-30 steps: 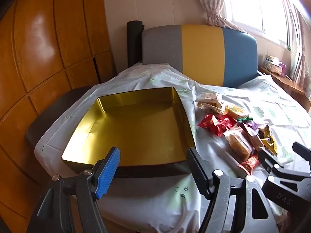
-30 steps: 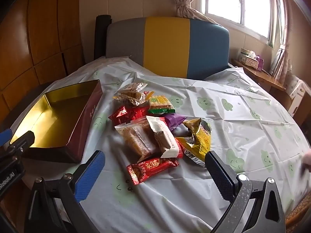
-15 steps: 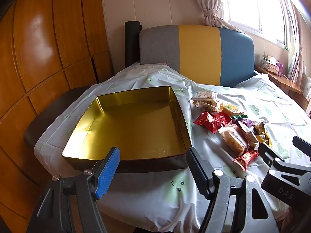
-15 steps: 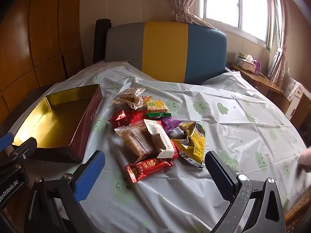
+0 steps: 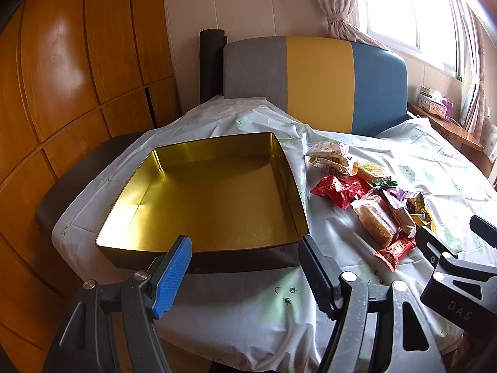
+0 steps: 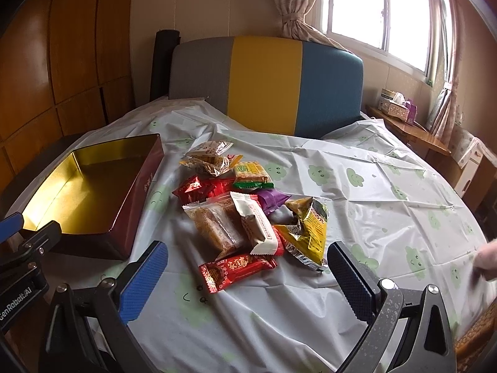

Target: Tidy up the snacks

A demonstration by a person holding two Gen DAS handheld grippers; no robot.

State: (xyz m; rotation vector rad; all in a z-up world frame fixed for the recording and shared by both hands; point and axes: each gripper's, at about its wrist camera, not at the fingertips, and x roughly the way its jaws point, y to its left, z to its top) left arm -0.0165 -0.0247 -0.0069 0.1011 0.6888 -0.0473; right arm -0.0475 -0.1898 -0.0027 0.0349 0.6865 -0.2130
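Right gripper point(image 6: 247, 275): jaws spread wide, empty, hanging over the red packet point(image 6: 237, 269), likely lining up a first pick.
Left gripper point(image 5: 245, 264): wide open, empty, facing the tin.
Snack pile point(image 6: 248, 205): just right of the tin.
Tin point(image 5: 174, 250): empty, ready for filling.

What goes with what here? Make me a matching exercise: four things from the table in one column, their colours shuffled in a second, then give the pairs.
Things:
1. inside of the tin
2. snack packet nearest the right gripper
3. packet tucked beside the white wrapper
4. left finger pad of the right gripper

Colours:
A. purple
B. blue
C. gold
D. red

Pairs: 1-C, 2-D, 3-A, 4-B
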